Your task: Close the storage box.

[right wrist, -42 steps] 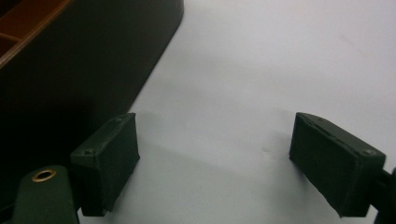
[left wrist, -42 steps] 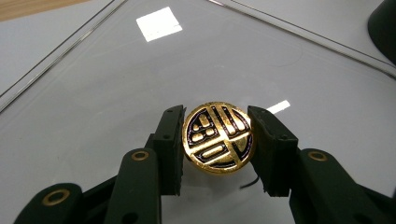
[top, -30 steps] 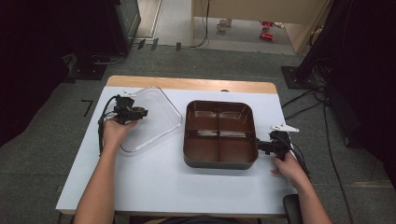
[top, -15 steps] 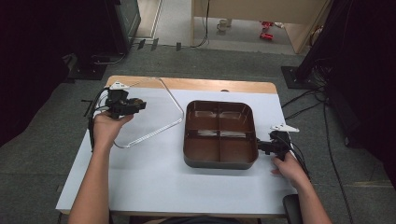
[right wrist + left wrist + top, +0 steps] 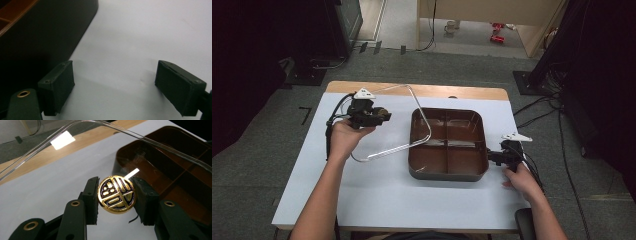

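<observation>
The left tool (image 5: 384, 115), held up above the left half of the white bench (image 5: 362, 200), is clenched on the round gold-and-black knob (image 5: 116, 194) of the clear rectangular plastic lid (image 5: 404, 125). In the left gripper view both black pads press the knob's edges squarely. The lid hangs tilted off the bench: its far corner is raised near the wooden back edge, and its right edge already overlaps the left rim of the dark brown four-compartment plastic tray (image 5: 447, 142) at the middle of the bench.

The step in hand looks like carrying the lid across and seating it on the tray. To do it well, I would keep the grip on the knob firm, because the lid is wide and light and could swing on so small a hold. It should be levelled before it goes down, then centred so all four rounded corners line up with the tray's rim. A tilted descent risks catching one edge inside a compartment.

At the tray's right side, the right tool (image 5: 493, 156) sits low on the bench with its jaws released, wide apart, nothing between them; the right gripper view has the tray's dark wall (image 5: 37, 37) just beside the left jaw. That puts it well placed to brace the tray against sliding while the lid is pressed home.
</observation>
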{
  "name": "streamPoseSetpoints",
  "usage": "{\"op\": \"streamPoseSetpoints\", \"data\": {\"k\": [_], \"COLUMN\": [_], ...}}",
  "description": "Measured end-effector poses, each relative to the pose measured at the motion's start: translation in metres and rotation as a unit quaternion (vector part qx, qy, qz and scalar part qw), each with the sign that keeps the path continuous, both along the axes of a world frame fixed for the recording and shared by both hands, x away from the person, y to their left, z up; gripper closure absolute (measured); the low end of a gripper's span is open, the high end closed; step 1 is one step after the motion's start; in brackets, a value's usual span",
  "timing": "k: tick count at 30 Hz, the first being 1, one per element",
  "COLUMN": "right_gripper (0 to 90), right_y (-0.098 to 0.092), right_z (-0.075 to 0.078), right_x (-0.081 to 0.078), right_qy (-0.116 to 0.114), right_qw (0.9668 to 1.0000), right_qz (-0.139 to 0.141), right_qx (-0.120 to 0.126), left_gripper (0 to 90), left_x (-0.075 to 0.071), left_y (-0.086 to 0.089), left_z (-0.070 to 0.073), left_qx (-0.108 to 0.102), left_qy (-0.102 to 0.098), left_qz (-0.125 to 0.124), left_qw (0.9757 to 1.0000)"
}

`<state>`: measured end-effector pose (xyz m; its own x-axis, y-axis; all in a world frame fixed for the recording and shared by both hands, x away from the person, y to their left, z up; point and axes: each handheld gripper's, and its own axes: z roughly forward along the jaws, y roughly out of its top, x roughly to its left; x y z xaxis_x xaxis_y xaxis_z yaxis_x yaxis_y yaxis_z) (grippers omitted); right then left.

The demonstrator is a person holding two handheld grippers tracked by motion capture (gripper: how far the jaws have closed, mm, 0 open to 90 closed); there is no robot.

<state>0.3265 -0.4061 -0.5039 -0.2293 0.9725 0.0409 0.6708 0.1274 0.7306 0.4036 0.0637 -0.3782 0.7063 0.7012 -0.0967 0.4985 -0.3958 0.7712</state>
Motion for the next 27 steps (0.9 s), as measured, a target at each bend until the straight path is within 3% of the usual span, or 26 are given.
{"op": "streamPoseSetpoints", "data": {"k": [10,19,27], "right_gripper": [15.2,15.2,15.3], "right_y": [0.0,0.0,0.0], "right_z": [0.0,0.0,0.0], "right_x": [0.0,0.0,0.0], "right_qy": [0.0,0.0,0.0], "right_qw": [1.0,1.0,1.0], "right_qz": [0.0,0.0,0.0], "right_qx": [0.0,0.0,0.0], "left_gripper": [59.5,59.5,59.4], "left_x": [-0.002,-0.008,-0.007], "left_y": [-0.03,-0.064,-0.098], "left_z": [-0.015,-0.02,-0.024], "left_qx": [-0.013,-0.008,0.007], "left_qy": [0.022,0.017,0.02], "left_qz": [-0.04,-0.079,-0.115], "left_qw": [0.9989,0.9967,0.9932]}}
